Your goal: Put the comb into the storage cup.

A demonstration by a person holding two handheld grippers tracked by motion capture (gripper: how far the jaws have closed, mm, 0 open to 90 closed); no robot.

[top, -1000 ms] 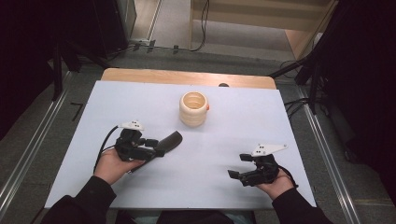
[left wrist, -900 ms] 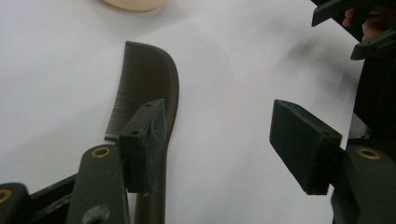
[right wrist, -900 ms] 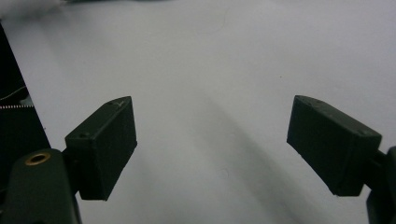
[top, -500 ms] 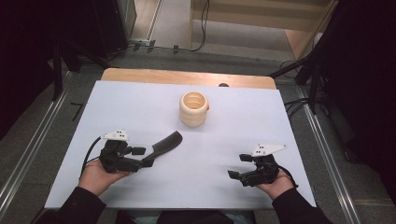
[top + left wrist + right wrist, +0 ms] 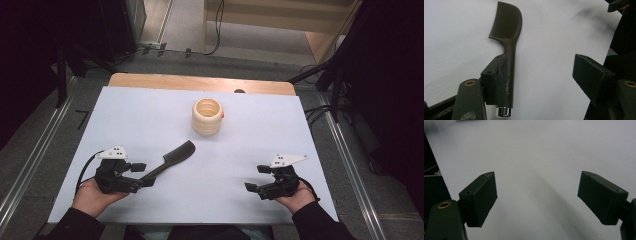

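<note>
Now released: dark brown plastic comb with a long handle [image 5: 170,161], flat on the white desk [image 5: 150,115], toothed head pointing toward the desk's middle. Lies a little nearer the person than a second ago, when carried clamped in the left tool [image 5: 144,175]. Left tool since drawn back toward the near left corner, jaws spread wide and gripping nothing. In the left gripper view, handle of the comb [image 5: 510,50] resting against the inner face of one jaw of the left tool [image 5: 539,75], well apart from the other; metal end cap at the lower edge. Right tool [image 5: 257,178] unchanged near the right corner, likewise spread and empty; bare desk between the jaws in the right gripper view [image 5: 537,195].

Suggests the set-down of the comb as finished, or a re-grip about to begin; cannot say which.

Surface: smooth white sheet over a pale wooden top [image 5: 200,82], uncluttered. Beyond the comb, a cream ribbed round cup [image 5: 206,116], upright and open, with a small red speck [image 5: 222,116] at its side.

Room: grey floor [image 5: 185,30], dark cables [image 5: 218,25], metal rails [image 5: 30,165] along both flanks, dim black surroundings.
</note>
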